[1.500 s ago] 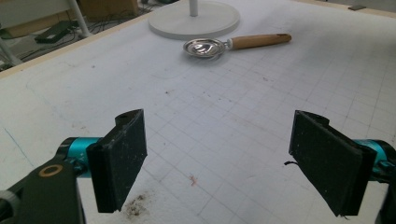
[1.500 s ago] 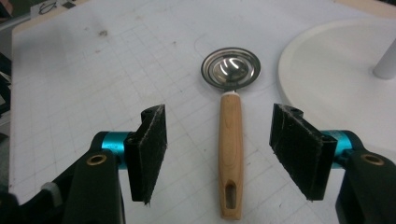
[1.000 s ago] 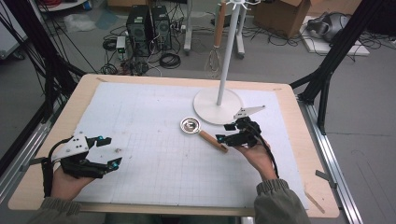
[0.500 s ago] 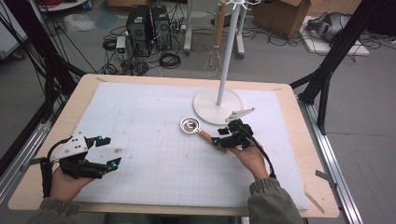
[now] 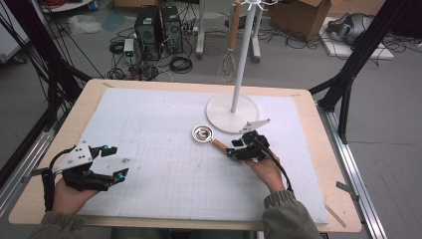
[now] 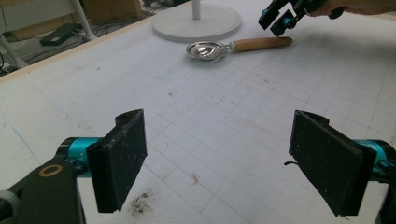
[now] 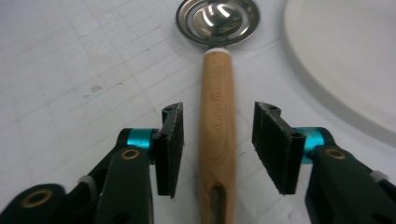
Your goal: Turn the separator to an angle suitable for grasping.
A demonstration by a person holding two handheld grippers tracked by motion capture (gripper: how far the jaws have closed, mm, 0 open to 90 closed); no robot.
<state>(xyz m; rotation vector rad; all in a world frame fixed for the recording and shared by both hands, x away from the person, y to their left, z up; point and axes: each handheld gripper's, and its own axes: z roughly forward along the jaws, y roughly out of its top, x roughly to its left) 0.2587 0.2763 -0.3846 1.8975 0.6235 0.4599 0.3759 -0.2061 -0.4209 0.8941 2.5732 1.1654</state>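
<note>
Since the earlier frame the right tool [image 5: 238, 148] has slid left and nearer along the desk [image 5: 149, 129], closing on the wooden handle of the small strainer-like scoop [image 5: 211, 139], while the left tool [image 5: 113, 162] has stayed put at the near left, its jaws wide apart and holding nothing. That shift suggests the pick-up is about to happen rather than done: in the right gripper view the right tool's jaws stand apart on either side of the handle, one pad [image 7: 170, 147] to its left and the other to its right, neither visibly pressing on the wood. The scoop lies flat on the desk, its metal bowl pointing far-left, just beside the round white base of the stand [image 5: 232, 112], with the handle running toward the near right between the jaws.
</note>
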